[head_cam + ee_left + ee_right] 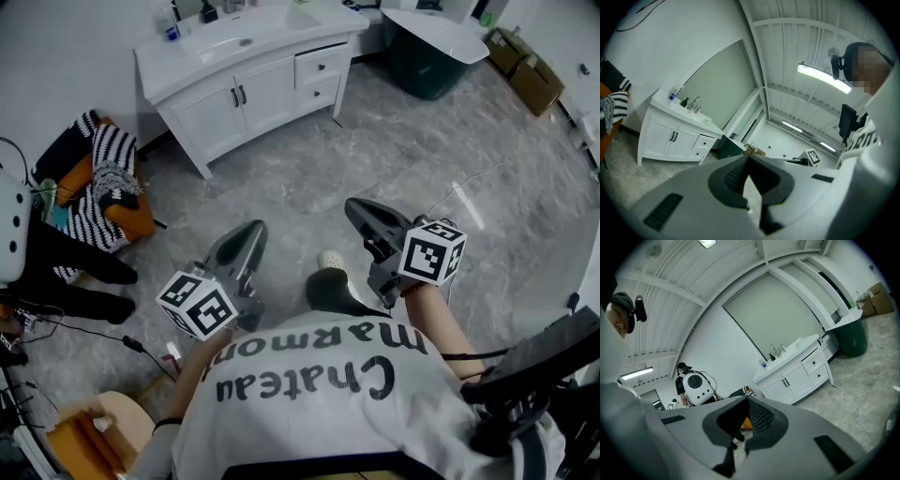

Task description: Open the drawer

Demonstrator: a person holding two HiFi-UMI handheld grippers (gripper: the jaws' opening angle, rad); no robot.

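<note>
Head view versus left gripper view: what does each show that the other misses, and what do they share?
Only the head view: the person's shoe on the floor, and the basin in the vanity top, seen from above.
Only the left gripper view: the mirror above the vanity, a ceiling light, and the left gripper with its jaws together and nothing between them.
Both: the vanity with its two drawers shut, the green bin and the boxes beyond it.
</note>
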